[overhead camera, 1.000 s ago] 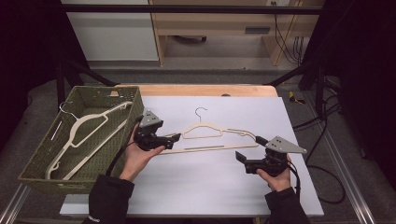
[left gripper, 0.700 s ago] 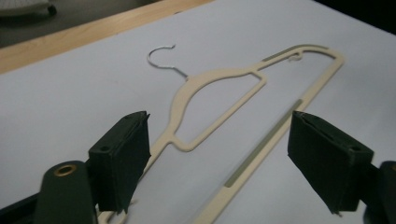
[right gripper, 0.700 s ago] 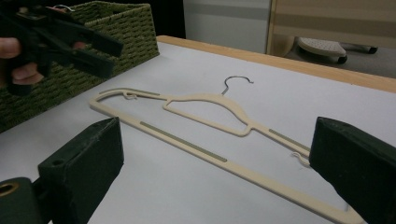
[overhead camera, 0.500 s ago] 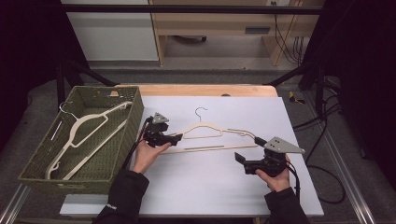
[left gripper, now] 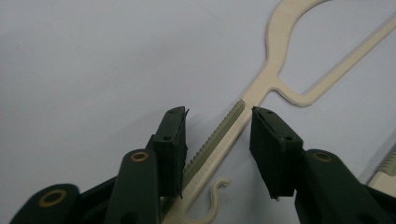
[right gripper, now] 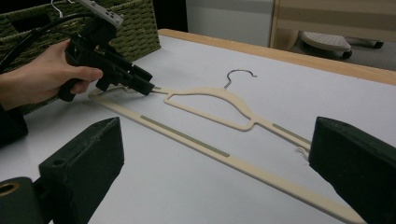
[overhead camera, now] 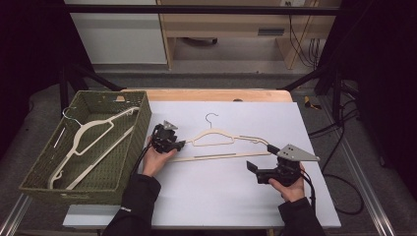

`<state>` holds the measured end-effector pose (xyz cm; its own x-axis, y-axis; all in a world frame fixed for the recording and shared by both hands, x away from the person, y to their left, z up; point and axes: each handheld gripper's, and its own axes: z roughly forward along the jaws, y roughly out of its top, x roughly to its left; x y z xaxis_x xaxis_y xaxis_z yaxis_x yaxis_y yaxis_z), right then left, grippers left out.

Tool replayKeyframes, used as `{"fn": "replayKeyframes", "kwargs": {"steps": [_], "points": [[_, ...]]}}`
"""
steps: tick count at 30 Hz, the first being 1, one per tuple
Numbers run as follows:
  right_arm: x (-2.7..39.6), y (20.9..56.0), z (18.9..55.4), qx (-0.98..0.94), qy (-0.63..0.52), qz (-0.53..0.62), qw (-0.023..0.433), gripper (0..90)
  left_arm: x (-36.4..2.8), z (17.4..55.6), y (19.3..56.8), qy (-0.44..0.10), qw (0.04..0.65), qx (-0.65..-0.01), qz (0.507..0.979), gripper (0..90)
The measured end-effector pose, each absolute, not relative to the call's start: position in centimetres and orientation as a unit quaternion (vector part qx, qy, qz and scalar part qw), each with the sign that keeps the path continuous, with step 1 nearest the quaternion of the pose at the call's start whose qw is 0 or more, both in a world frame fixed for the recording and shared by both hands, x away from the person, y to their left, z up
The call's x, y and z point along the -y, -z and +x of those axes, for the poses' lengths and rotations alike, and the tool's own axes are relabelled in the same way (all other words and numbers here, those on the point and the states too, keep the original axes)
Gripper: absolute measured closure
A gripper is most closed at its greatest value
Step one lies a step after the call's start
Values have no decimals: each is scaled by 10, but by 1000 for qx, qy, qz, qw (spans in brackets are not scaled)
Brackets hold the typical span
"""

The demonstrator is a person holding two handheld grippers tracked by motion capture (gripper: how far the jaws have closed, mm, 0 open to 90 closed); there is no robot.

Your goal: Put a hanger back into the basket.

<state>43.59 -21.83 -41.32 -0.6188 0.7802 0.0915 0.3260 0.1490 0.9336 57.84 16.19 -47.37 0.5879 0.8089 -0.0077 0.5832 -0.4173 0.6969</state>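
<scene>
Left tool [left gripper: 217, 140] closing around the cream hanger [overhead camera: 221, 142]
Its jaws are narrowing astride the hanger's arm, pads not yet pressing; right tool [overhead camera: 258, 169] is gaping wide near the worktop's [overhead camera: 206, 196] right edge.

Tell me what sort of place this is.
Probably a lab workbench set up for recording: a white table on a metal frame, loose cables on the floor, and a woven basket of hangers beside a cream hanger.

matt plastic hanger [overhead camera: 223, 141], woven basket [overhead camera: 105, 169]
</scene>
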Motion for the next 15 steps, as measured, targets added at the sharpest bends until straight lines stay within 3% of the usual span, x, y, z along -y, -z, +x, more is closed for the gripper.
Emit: {"fn": "replayKeyframes", "kwargs": {"steps": [15], "points": [[217, 413, 435, -727, -530, 381, 213, 42, -156, 558, 465, -150, 294, -386, 862, 768]]}}
